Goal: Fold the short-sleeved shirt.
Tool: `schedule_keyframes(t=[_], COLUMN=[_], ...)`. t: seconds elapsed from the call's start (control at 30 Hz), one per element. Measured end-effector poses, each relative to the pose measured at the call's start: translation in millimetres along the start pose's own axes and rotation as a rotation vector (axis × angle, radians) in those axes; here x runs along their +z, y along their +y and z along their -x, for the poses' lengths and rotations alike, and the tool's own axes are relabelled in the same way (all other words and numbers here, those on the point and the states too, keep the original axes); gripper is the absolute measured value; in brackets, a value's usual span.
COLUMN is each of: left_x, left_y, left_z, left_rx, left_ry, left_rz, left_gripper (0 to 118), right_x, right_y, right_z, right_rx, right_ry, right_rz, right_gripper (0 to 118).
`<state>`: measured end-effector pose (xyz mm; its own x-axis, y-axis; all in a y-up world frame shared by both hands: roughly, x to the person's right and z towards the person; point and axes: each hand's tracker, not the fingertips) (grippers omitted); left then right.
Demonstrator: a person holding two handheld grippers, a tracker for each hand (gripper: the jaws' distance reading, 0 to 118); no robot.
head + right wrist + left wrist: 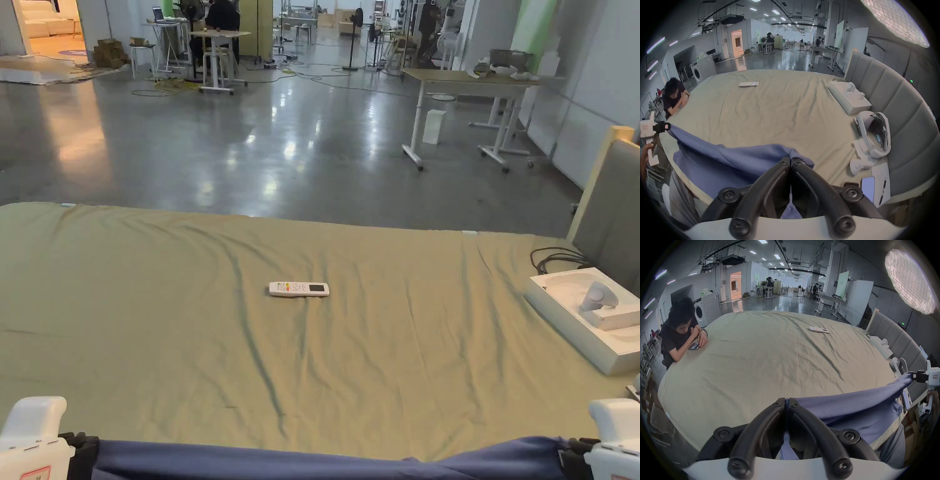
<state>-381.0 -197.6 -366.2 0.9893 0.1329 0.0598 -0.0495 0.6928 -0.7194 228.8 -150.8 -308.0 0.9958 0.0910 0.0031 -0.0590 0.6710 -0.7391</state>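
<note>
Shirt point(325, 464) first: a soft, matte blue-violet knit, stretched in a sagging band along the bottom edge of the head view, from the lower left corner to the lower right, at the near edge of the bed. In the left gripper view the cloth drapes in heavy folds over that edge at the lower right of the frame.

Left gripper point(787, 400) has its curved black jaws pressed together with a thin fold of the shirt pinched between the tips. Right gripper point(790, 160) is likewise clamped on a bunched corner of the fabric, jaws closed tight on it. Both tools have white plastic bodies and black, glossy, arched jaws with screw heads.

Behind the shirt spreads an olive-tan sheet point(156, 312), smooth cotton-like cloth with long shallow creases. A slim white remote point(299, 289) lies flat near the middle of the frame. At the right edge sits a white rectangular box point(562, 319), open-topped, and behind it a grey padded headboard point(612, 206) with vertical panels. In the right gripper view a white headset point(873, 138) with a rounded strap rests at the right of the frame. A person point(679, 335) leans on the sheet at the left of the left gripper view.
</note>
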Motion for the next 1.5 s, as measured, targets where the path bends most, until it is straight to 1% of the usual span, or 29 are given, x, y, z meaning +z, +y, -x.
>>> schedule_keyframes(t=[0.03,0.17,0.33,0.4,0.43,0.5,0.57,0.67,0.8,0.83,0.87,0.9,0.93,0.97,1.0,1.03,1.1,1.17,1.27,1.33,1.4,1.47,1.5], left_x=[4,15,7,4,3,-1,-8,-19,-22,-22,-19,-17,-14,-9,-5,1,10,21,30,35,42,49,51], left_y=[-8,-42,-85,-98,-103,-110,-115,-122,-125,-124,-121,-118,-113,-109,-105,-98,-83,-68,-45,-31,-18,-8,-3], left_z=[0,3,9,8,7,5,3,0,-2,-3,-3,-2,0,0,1,0,-5,-16,-41,-59,-79,-98,-106], left_rx=[-0.003,-0.012,-0.017,-0.017,-0.026,-0.035,-0.052,-0.066,-0.072,-0.071,-0.070,-0.065,-0.055,-0.039,-0.023,-0.004,0.014,-0.015,-0.073,-0.077,-0.068,-0.077,-0.091], left_ry=[-0.003,-0.002,0.003,0.008,0.013,0.023,0.037,0.053,0.065,0.065,0.064,0.059,0.051,0.056,0.058,0.048,0.046,0.046,0.070,0.073,0.043,0.013,0.018], left_rz=[0.011,0.062,0.170,0.198,0.214,0.235,0.268,0.304,0.297,0.299,0.299,0.301,0.299,0.287,0.263,0.222,0.141,0.031,-0.109,-0.195,-0.284,-0.364,-0.390], left_gripper=[5,5,5,5,5,5,5,5,5,6,9,17,29,42,49,50,53,53,53,53,52,45,35], right_x=[3,10,4,0,-3,-9,-18,-32,-49,-52,-51,-48,-42,-34,-27,-20,-5,8,23,31,37,44,46], right_y=[-10,-51,-98,-112,-118,-127,-135,-144,-151,-151,-150,-148,-144,-138,-132,-124,-107,-88,-59,-42,-27,-15,-9], right_z=[2,8,11,13,14,17,19,24,27,26,28,30,31,31,32,33,35,39,49,63,76,92,99], right_rx=[0.030,0.025,0.020,0.018,0.022,0.040,0.032,0.048,0.035,0.029,0.023,0.024,0.021,0.020,0.026,0.036,0.039,0.024,-0.044,-0.087,-0.106,-0.112,-0.116], right_ry=[-0.006,-0.025,-0.058,-0.051,-0.067,-0.082,-0.093,-0.115,-0.119,-0.119,-0.124,-0.140,-0.153,-0.170,-0.172,-0.187,-0.215,-0.214,-0.181,-0.167,-0.143,-0.107,-0.100], right_rz=[0.022,0.093,0.193,0.228,0.234,0.254,0.268,0.288,0.294,0.299,0.303,0.311,0.302,0.274,0.234,0.193,0.110,0.017,-0.162,-0.279,-0.399,-0.507,-0.553], right_gripper=[0,0,0,0,0,0,0,0,0,4,11,23,37,46,50,53,66,66,66,66,65,65,63])
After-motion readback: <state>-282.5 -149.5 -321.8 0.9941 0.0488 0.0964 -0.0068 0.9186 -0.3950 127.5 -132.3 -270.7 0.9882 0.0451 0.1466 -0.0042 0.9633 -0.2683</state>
